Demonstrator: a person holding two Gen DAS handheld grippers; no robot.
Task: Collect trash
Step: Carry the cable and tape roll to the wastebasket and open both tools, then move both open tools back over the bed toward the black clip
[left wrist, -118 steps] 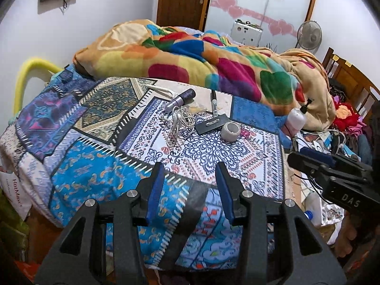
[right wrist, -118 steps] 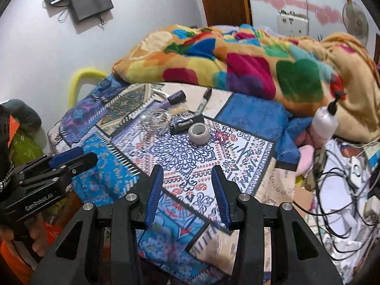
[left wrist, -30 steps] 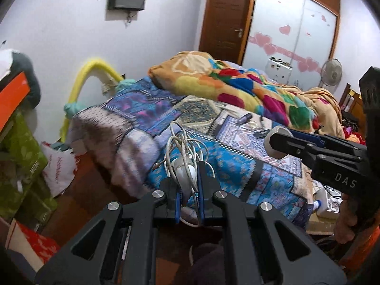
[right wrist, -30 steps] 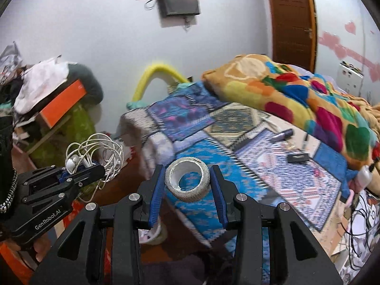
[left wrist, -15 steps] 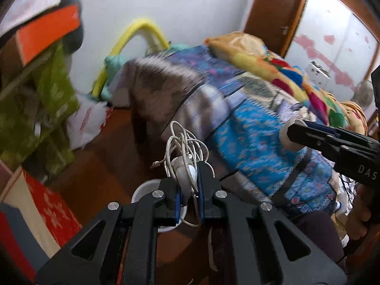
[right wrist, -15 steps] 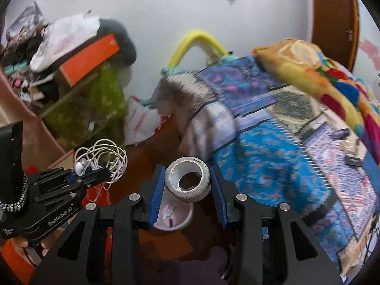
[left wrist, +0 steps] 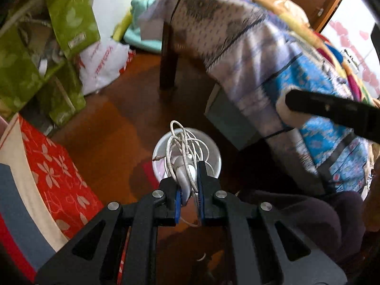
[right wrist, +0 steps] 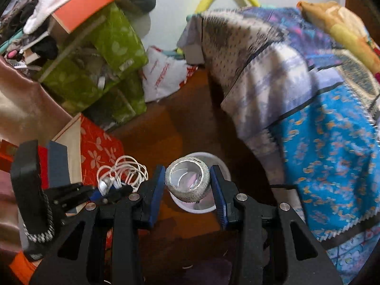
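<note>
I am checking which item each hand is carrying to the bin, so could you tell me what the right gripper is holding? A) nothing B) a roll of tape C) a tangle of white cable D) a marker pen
B: in the right wrist view the right gripper is clamped on a roll of tape above the white bin, while the left gripper has the white cable.

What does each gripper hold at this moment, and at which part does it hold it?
The left gripper holds a tangle of white earphone cable, pinched at its lower end. The right gripper holds a tape roll, squeezed across its outer sides.
</note>
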